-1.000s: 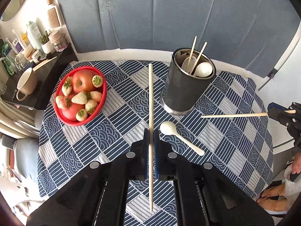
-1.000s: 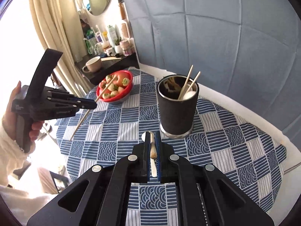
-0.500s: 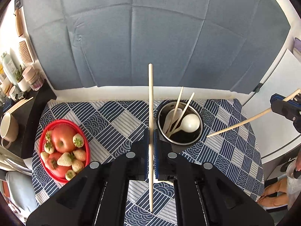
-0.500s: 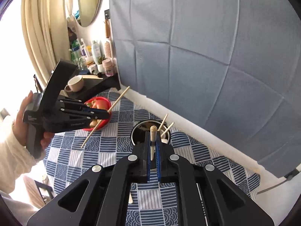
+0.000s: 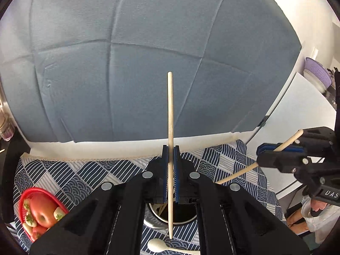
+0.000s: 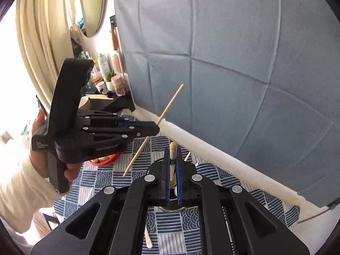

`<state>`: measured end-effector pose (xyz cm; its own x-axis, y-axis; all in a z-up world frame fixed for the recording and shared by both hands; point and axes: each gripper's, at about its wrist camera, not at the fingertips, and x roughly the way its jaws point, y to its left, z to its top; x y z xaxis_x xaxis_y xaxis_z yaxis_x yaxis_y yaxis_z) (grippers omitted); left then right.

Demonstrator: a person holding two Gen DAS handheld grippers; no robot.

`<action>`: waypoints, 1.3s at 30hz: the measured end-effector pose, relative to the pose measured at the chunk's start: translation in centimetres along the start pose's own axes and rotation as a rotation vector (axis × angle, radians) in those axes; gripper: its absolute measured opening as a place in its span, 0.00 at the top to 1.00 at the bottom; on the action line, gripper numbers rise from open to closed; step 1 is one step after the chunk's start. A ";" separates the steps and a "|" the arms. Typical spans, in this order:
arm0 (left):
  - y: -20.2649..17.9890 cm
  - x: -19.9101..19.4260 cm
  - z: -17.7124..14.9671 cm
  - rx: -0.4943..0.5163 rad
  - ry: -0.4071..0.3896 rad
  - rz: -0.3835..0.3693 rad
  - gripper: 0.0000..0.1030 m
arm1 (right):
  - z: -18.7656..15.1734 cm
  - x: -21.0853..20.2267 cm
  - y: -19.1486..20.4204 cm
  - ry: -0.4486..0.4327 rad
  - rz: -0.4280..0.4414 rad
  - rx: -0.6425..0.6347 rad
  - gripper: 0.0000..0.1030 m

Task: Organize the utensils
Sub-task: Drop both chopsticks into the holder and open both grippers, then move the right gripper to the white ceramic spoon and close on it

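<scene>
The left gripper (image 5: 170, 148) is clenched on a wooden chopstick (image 5: 170, 127), which runs straight along the jaws from twelve o'clock down to six o'clock in its own view, the lower tip hanging over the rim of the dark utensil holder (image 5: 170, 216) just below the jaws. In the right wrist view that same gripper (image 6: 156, 127) sits at nine o'clock, gripped by a hand (image 6: 40, 148) in a cream sleeve, the chopstick (image 6: 161, 119) tilted across its tip. The right gripper (image 6: 173, 155) is closed tight on a second chopstick (image 6: 172, 153) seen nearly end-on, and the holder (image 6: 173, 207) lies directly under its jaws. From the left wrist view the right gripper (image 5: 260, 152) is at three o'clock, its chopstick (image 5: 238, 173) slanting down toward the centre. A white spoon (image 5: 157, 245) lies on the blue patterned tablecloth (image 5: 85, 176) at six o'clock, and a red basket of fruit (image 5: 40, 210) sits at eight o'clock.
</scene>
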<state>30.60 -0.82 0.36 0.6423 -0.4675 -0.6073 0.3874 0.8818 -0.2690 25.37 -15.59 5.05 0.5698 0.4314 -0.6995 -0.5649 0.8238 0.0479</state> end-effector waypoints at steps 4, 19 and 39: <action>0.5 1.4 -0.3 0.002 -0.077 -0.059 0.95 | -0.3 1.3 -0.3 0.033 -0.002 0.007 0.95; 0.9 4.2 -4.7 0.002 -0.170 -0.101 0.86 | -1.5 3.3 -0.4 0.055 -0.054 -0.026 0.85; 5.7 -0.5 -13.7 -0.083 -0.013 0.202 0.14 | -11.5 7.3 -0.6 0.147 -0.062 0.006 0.18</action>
<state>23.45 5.32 -11.13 0.7099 -0.2809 -0.6458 0.1943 0.9595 -0.2038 23.01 -17.12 -8.30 0.5098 0.3213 -0.7980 -0.5274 0.8496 0.0051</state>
